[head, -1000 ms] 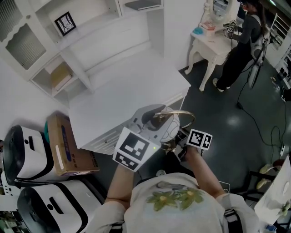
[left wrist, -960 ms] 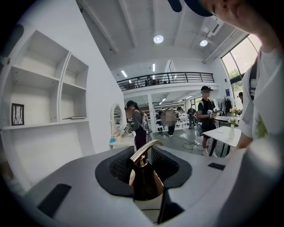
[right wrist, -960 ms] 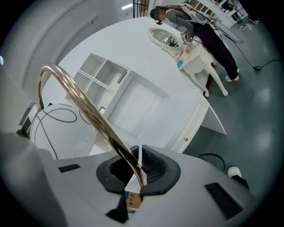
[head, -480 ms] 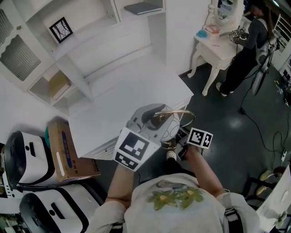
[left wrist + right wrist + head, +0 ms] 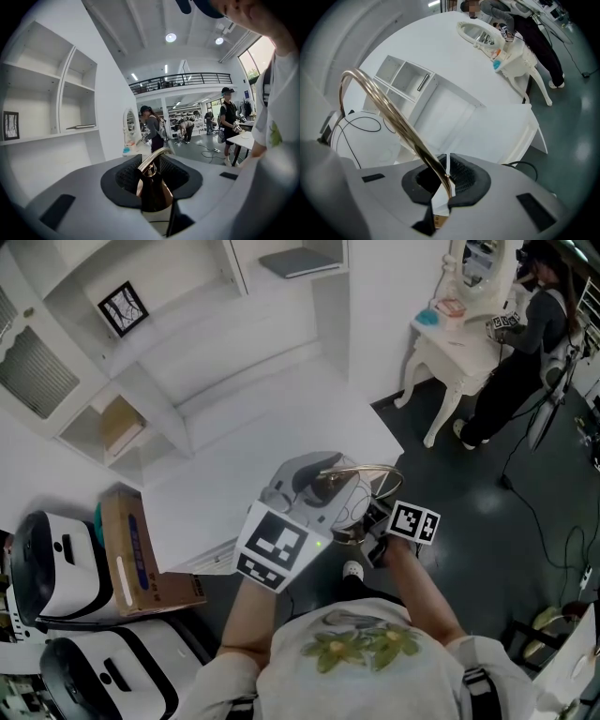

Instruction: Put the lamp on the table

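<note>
While left tongs (image 5: 151, 185) clamp the lamp (image 5: 328, 484) at its dark body and right tongs (image 5: 443, 183) clamp its gold arc, it's held off the bench (image 5: 253, 442), at its near edge.

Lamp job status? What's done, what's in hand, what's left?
Done: the lamp is picked up, with the left gripper shut on its dark body and the right gripper shut on its gold arched tube. In hand: it is held in the air near the front edge of the white table. Left: bring it over the tabletop, set it down, release both.
</note>
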### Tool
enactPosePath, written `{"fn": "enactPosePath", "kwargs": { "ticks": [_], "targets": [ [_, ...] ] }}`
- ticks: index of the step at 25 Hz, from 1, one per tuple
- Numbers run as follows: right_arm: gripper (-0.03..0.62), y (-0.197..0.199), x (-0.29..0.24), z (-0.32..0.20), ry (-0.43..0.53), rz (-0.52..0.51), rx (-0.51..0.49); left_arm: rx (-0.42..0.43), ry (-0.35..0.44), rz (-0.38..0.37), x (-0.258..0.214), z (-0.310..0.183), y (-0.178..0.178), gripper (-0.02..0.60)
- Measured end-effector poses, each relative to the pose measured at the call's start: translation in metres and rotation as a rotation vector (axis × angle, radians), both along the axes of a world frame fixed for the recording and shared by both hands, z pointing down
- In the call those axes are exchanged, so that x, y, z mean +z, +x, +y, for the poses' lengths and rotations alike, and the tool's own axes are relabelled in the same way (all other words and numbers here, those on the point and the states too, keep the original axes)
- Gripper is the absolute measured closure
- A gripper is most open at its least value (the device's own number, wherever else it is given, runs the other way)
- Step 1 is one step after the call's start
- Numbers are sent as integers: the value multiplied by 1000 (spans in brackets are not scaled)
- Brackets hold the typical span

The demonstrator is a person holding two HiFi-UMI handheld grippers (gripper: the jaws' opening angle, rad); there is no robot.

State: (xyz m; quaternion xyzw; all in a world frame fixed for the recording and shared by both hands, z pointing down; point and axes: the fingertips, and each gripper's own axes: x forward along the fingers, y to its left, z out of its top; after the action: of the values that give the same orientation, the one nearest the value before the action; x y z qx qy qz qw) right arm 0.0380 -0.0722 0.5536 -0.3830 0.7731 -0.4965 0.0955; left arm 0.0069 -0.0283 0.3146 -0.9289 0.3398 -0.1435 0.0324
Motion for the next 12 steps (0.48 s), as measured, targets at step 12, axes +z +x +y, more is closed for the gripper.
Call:
{"fn": "enactPosePath", "kwargs": {
  "ticks": [12],
  "targets": [
    [549, 7, -5, -59, 6, -6, -77, -77, 17, -5, -5, -56, 11, 443]
  ]
}}
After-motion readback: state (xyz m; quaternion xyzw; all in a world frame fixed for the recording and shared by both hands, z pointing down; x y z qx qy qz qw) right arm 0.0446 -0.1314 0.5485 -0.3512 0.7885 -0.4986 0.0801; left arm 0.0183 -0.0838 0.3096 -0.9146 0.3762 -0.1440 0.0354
